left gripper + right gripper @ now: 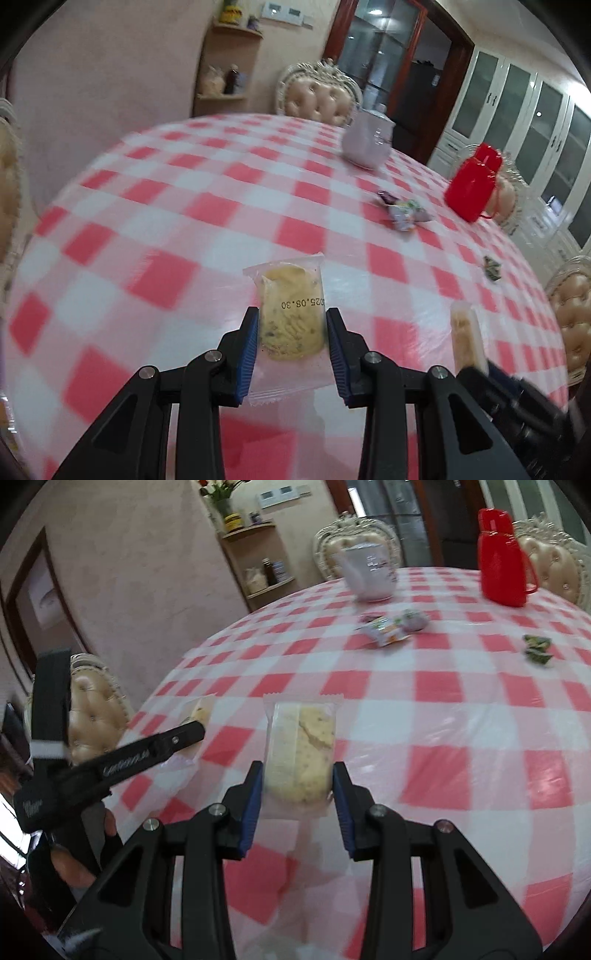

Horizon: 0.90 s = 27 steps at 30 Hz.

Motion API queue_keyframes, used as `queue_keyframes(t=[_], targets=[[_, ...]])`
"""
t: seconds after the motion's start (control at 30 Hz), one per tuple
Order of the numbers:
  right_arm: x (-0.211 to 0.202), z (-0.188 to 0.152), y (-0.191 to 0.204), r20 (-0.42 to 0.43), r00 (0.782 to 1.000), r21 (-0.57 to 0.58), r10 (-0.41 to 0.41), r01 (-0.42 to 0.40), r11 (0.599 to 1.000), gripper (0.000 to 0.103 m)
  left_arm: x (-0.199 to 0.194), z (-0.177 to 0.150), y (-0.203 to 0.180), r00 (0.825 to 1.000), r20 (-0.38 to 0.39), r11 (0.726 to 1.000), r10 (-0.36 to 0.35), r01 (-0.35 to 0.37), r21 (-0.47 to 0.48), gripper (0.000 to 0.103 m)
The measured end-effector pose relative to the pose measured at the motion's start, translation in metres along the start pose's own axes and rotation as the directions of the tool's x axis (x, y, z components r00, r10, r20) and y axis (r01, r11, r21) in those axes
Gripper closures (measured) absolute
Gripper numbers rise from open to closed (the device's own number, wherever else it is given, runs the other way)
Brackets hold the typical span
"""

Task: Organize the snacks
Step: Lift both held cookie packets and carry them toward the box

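Observation:
A clear packet with a pale yellow cookie (290,291) stands between the blue pads of my left gripper (291,314), which is shut on it above the red-and-white checked table (184,221). My right gripper (298,770) is shut on a second clear cookie packet (301,734), also held over the cloth. From the right wrist, the left gripper (194,734) reaches in from the left with its packet (199,710). From the left wrist, the right gripper's packet (465,332) shows at lower right.
Colourful snack packets (391,627) lie mid-table, with small green packets (537,650) to their right. A white teapot (369,572) and a red jug (500,557) stand at the far side. Padded chairs (96,709) ring the table.

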State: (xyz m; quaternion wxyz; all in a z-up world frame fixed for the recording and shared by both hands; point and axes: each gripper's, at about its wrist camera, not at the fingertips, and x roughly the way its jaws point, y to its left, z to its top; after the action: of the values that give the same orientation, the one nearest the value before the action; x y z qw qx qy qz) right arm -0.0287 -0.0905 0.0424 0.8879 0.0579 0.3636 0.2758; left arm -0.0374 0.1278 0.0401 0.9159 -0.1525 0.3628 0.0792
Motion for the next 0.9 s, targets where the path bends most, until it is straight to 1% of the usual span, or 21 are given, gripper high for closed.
queue_keyframes(t=[0.07, 0.17, 0.23, 0.37, 0.43, 0.5, 0.6, 0.73, 0.83, 0.87, 0.9], targets=[[0.004, -0.004, 0.014, -0.011, 1.000, -0.017, 0.027, -0.027, 0.999, 0.062, -0.010, -0.002, 0.014, 1.000, 0.001, 1.000, 0.006, -0.006, -0.013, 0.066], [0.010, -0.008, 0.030, -0.024, 0.998, -0.030, 0.062, -0.062, 0.998, 0.062, -0.027, -0.007, 0.033, 0.999, 0.026, 0.999, 0.041, -0.041, -0.012, 0.066], [0.016, -0.011, 0.040, -0.046, 0.993, -0.037, 0.105, -0.106, 0.994, 0.062, -0.035, -0.011, 0.047, 0.997, 0.032, 0.997, 0.075, -0.075, -0.016, 0.066], [0.024, -0.019, 0.063, -0.081, 0.985, -0.074, 0.151, -0.157, 0.985, 0.062, -0.050, -0.023, 0.068, 0.994, 0.038, 0.994, 0.106, -0.105, -0.026, 0.066], [0.029, -0.023, 0.074, -0.105, 0.977, -0.081, 0.188, -0.197, 0.977, 0.062, -0.057, -0.029, 0.077, 0.991, 0.042, 0.992, 0.126, -0.125, -0.024, 0.066], [0.035, -0.028, 0.087, -0.139, 0.963, -0.092, 0.230, -0.244, 0.966, 0.062, -0.066, -0.035, 0.089, 0.989, 0.048, 0.989, 0.142, -0.141, -0.037, 0.066], [0.042, -0.037, 0.110, -0.179, 0.949, -0.133, 0.260, -0.285, 0.949, 0.062, -0.082, -0.042, 0.108, 0.985, 0.064, 0.985, 0.161, -0.156, -0.066, 0.066], [0.048, -0.048, 0.138, -0.231, 0.921, -0.170, 0.314, -0.356, 0.919, 0.062, -0.102, -0.050, 0.136, 0.978, 0.078, 0.976, 0.195, -0.185, -0.112, 0.066], [0.049, -0.060, 0.164, -0.266, 0.895, -0.206, 0.357, -0.415, 0.886, 0.062, -0.116, -0.054, 0.158, 0.968, 0.086, 0.964, 0.234, -0.220, -0.150, 0.066], [0.049, -0.065, 0.176, -0.284, 0.882, -0.221, 0.377, -0.443, 0.869, 0.062, -0.120, -0.054, 0.164, 0.965, 0.086, 0.960, 0.247, -0.232, -0.159, 0.066], [0.049, -0.068, 0.184, -0.296, 0.873, -0.231, 0.389, -0.460, 0.857, 0.062, -0.123, -0.055, 0.172, 0.961, 0.082, 0.955, 0.263, -0.247, -0.166, 0.066]])
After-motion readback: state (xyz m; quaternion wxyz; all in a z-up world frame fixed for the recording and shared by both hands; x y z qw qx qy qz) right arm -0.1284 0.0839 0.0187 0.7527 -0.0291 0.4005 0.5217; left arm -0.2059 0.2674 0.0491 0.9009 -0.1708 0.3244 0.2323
